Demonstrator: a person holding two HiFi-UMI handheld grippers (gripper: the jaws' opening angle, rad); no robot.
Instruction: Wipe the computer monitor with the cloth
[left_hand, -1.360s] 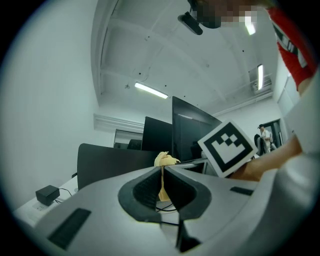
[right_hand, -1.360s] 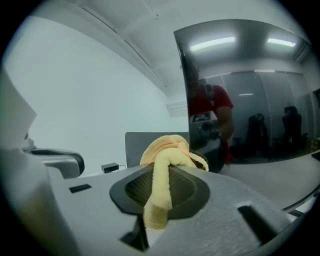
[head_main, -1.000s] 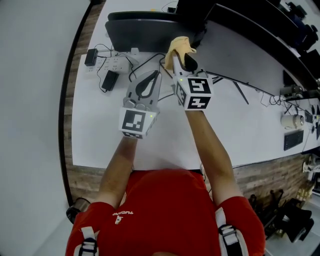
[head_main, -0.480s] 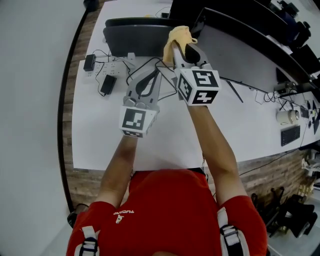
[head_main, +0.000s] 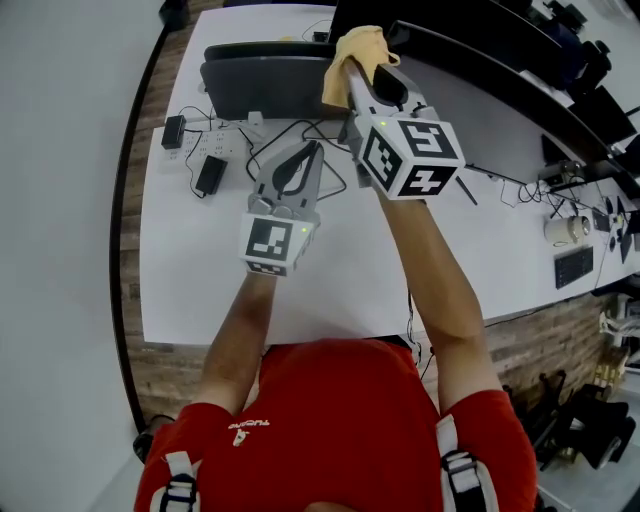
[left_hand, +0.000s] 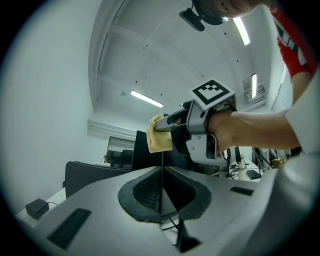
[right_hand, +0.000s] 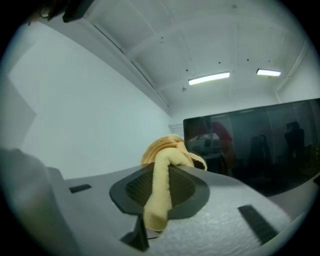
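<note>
Up and forward went the right gripper (head_main: 347, 72), clamped on the yellow cloth (head_main: 360, 45); the monitor (right_hand: 260, 145) lies just ahead, to its right; the left gripper (head_main: 316, 146) sits lower, jaws together, empty.

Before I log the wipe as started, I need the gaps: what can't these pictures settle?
Whether the cloth touches the monitor: head view, the right gripper and cloth cover the spot.
Monitor's right part: cut off by the right gripper view's edge.
Smears on the screen: right gripper view, too dark and reflective.
</note>
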